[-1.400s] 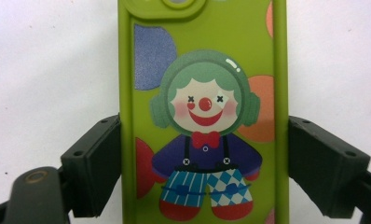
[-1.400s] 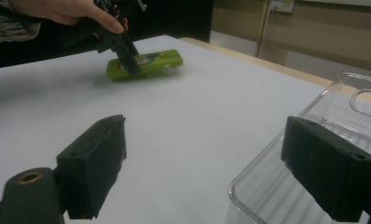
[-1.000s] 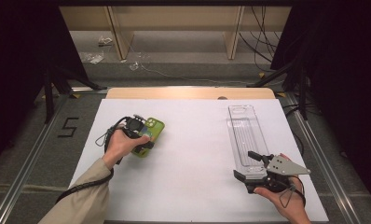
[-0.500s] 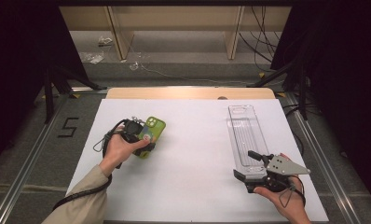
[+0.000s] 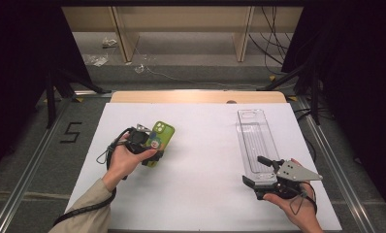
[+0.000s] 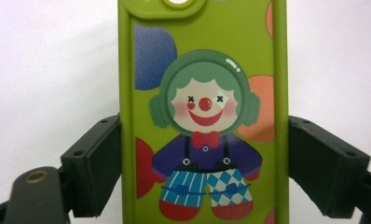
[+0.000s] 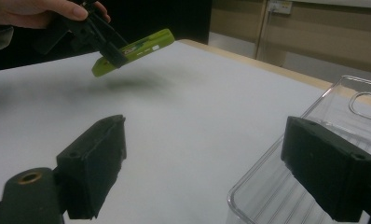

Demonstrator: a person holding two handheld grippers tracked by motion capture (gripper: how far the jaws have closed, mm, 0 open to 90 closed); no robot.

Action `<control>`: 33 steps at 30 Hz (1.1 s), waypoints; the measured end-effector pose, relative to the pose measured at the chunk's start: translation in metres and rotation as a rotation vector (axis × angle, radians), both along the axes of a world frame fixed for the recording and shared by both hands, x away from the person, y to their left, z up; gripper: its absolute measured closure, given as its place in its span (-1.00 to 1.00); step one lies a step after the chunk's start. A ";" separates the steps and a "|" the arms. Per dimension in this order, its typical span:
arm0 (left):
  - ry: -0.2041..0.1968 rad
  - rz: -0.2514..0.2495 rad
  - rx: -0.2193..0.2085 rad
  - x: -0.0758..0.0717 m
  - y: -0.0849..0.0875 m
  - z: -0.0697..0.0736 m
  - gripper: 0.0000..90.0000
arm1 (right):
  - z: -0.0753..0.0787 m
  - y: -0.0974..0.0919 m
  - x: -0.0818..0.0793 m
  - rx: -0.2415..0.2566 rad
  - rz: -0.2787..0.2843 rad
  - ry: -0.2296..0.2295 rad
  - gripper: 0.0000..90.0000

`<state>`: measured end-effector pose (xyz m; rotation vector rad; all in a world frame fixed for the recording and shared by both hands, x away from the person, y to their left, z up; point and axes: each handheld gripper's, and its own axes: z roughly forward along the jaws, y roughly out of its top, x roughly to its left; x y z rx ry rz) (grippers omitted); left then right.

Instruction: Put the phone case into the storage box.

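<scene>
Green phone case (image 6: 202, 112) clamped edgewise in left gripper (image 5: 145, 145), lifted clear for carrying toward clear tray (image 5: 255, 141) at three o'clock; right gripper (image 5: 266, 180) fingers wide, empty.

Bare white table (image 5: 201, 160) btwn green phone case (image 5: 163, 133) & clear tray (image 5: 253, 141), no obstacle.

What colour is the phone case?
Green phone case, with a clown picture; clearest in the left gripper view.
</scene>
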<state>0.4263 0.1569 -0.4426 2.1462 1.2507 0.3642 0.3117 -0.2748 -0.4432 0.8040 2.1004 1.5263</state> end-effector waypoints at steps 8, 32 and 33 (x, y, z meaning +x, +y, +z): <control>-0.024 -0.027 -0.005 -0.009 -0.003 0.001 -0.64 | 0.001 0.001 0.001 0.009 -0.001 0.002 -0.67; -0.107 -0.079 -0.028 -0.034 -0.012 0.000 -0.64 | 0.007 0.009 0.006 0.022 -0.007 0.004 -0.67; -0.110 -0.082 -0.031 -0.035 -0.013 0.000 -0.64 | 0.008 0.010 0.006 0.024 -0.004 0.004 -0.67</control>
